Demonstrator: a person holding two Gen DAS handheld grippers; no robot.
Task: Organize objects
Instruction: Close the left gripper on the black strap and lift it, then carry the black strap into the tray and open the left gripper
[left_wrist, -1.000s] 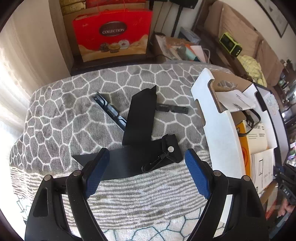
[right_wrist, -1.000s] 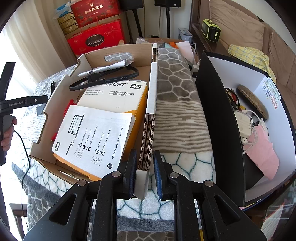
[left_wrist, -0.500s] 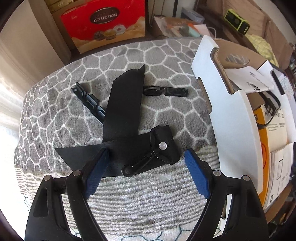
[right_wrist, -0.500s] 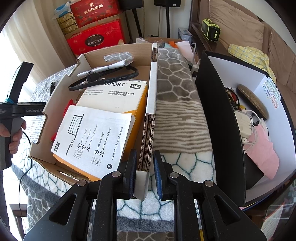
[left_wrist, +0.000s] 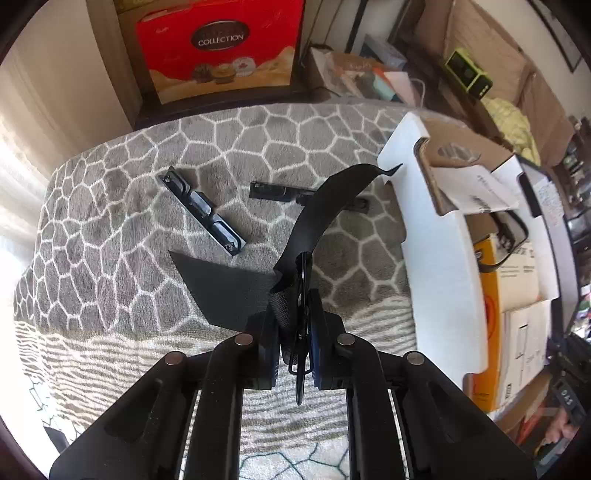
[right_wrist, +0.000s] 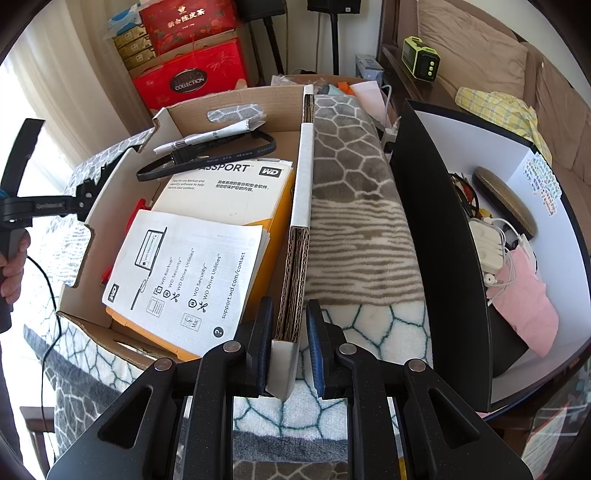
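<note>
Closed just now around the black strap (left_wrist: 325, 206) and its metal clip (left_wrist: 302, 314) — left gripper (left_wrist: 295, 332), jaws wide a second ago with the strap flat on the blanket between them. Now pinched narrow on clip and webbing, one strap end arching up toward the white wall of the cardboard box (left_wrist: 439, 258), the other end a flat dark triangle on the grey patterned blanket (left_wrist: 110, 229). Beyond the strap, two black plastic strips on the blanket: a slanted one (left_wrist: 203, 210) to the left, a level one (left_wrist: 277, 191) partly hidden behind the strap.

Unmoved on the other side — right gripper (right_wrist: 288, 332), clamped narrow on the near end of the box's right wall (right_wrist: 301, 206). Inside the box: a printed leaflet (right_wrist: 184, 273) atop a white and orange carton (right_wrist: 225, 192), a flat black cable (right_wrist: 207, 158) looped near the back. Right of the box, across a strip of blanket, a black and white bin (right_wrist: 436, 236) with chargers, cords and a pink cloth. At the far left edge, a hand (right_wrist: 13, 262) on the left gripper's handle.
</note>
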